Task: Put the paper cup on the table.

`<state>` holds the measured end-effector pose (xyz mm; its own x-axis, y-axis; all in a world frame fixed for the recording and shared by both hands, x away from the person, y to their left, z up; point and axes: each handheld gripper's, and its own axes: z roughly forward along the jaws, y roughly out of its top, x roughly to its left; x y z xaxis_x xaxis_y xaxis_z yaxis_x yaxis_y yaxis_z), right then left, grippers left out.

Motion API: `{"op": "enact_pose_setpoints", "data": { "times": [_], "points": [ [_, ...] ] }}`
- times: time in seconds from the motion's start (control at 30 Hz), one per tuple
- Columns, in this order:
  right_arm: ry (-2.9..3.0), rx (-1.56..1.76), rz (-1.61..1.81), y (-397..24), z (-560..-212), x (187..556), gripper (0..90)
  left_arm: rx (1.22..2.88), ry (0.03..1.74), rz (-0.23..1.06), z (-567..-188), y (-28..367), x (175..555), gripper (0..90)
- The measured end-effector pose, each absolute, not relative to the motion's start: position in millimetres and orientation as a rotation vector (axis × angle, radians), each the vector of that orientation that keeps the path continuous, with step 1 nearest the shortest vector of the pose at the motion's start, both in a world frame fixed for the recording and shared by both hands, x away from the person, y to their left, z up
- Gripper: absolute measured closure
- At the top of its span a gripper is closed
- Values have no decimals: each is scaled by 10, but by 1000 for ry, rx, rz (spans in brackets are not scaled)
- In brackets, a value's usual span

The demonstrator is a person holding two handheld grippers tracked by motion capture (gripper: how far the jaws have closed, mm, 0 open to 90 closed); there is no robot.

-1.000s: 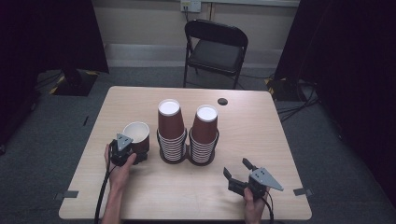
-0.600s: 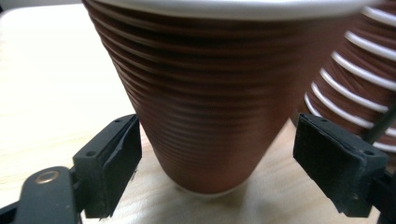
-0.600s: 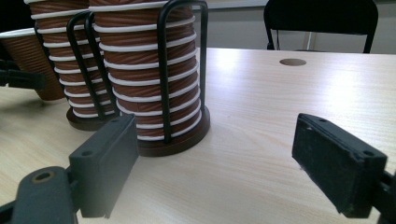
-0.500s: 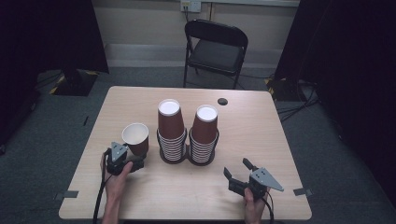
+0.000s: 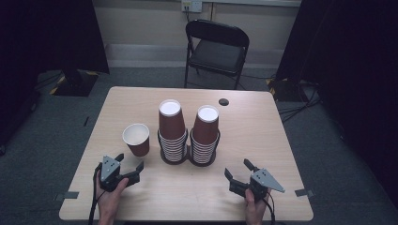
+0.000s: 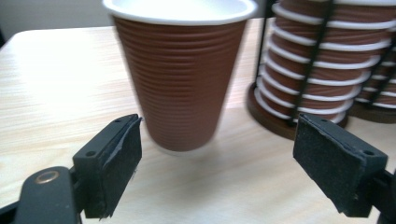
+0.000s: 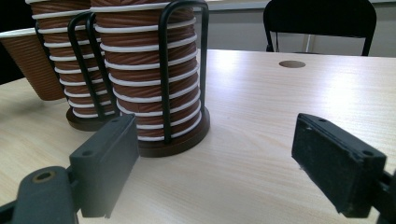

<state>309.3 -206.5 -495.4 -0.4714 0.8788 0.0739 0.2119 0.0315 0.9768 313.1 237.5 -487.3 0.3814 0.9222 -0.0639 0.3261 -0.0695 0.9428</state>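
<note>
A single brown paper cup (image 5: pixel 136 138) with a white inside stands upright on the wooden table (image 5: pixel 263 136), left of two tall stacks of like cups (image 5: pixel 170 129) (image 5: pixel 205 133) held in black wire racks. My left gripper (image 5: pixel 130 161) lies near the front edge, just short of the cup, open and empty. In the left gripper view the cup (image 6: pixel 180 74) stands beyond the open jaws, apart from both pads (image 6: pixel 119 158). My right gripper (image 5: pixel 237 168) rests at the front right, open and empty, facing the nearer stack (image 7: pixel 149 70).
A black folding chair (image 5: pixel 216 47) stands behind the table. A small round cable hole (image 5: pixel 224 101) is in the tabletop at the back right. Bare wood lies between the two grippers along the front edge. Dark curtains flank the room.
My left gripper has drawn back from the single cup toward the table's front edge, jaws staying apart. The cup stands where it was. The right gripper has not moved.
</note>
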Motion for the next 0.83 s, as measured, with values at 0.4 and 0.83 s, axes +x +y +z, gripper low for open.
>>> {"op": "enact_pose_setpoints", "data": {
  "times": [0.4,0.83],
  "points": [
    [1736,1105,1474,-2059,-4954,3091,143,1636,1027,626,-4918,1934,2968,154],
    [1754,1130,1454,-2051,-4950,3117,144,1648,995,709,-4952,1620,2919,156]
  ]
}}
